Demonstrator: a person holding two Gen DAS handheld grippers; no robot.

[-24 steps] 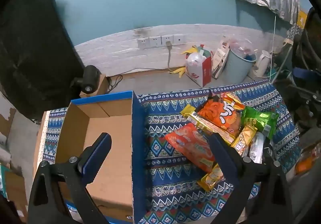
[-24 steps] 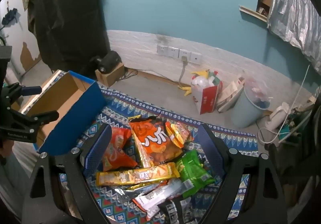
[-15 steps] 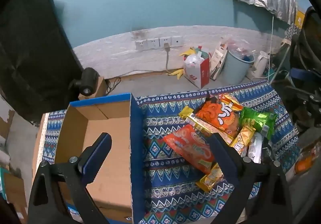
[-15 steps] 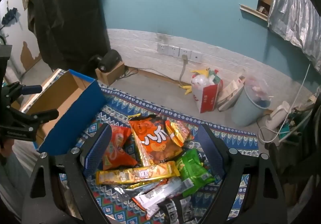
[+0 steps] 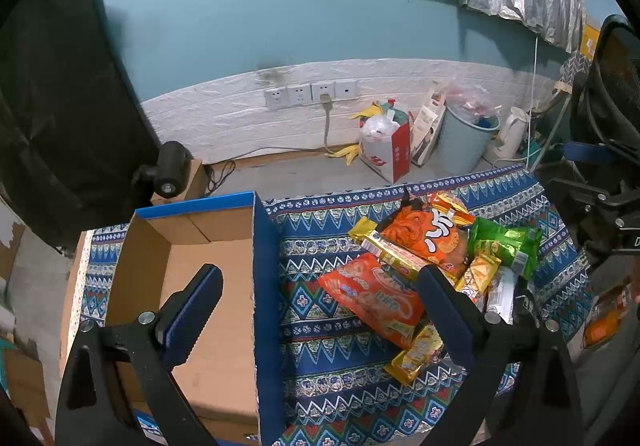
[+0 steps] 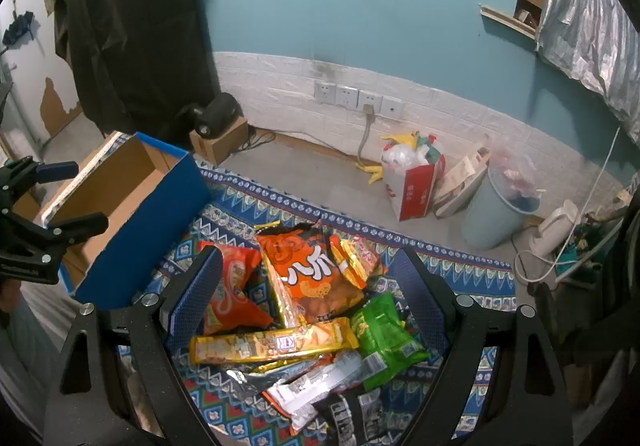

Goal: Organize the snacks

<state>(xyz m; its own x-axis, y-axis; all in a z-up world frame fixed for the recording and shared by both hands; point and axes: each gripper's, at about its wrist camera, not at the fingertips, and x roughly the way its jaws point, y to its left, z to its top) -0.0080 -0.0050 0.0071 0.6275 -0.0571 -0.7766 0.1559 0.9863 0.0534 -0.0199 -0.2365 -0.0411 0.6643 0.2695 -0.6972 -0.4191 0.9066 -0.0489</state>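
Cardboard box (image 5: 208, 286) empty under the left tongs (image 5: 320, 310), snacks (image 6: 304, 294) heaped between the right tongs' (image 6: 308, 294) spread, empty jaws, left likewise agape; overlapping slick packets could slide or come up two together when pinched.

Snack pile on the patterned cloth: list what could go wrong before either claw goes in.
1. The packets overlap: the long yellow wafer packet lies across the big orange puffed-snack bag and beside the green bag, so the open right claw may drag neighbours along.
2. The blue-sided cardboard box has a tall wall facing the pile; a low carry could clip it.
3. The silver foil wrappers look slippery and may slide out.
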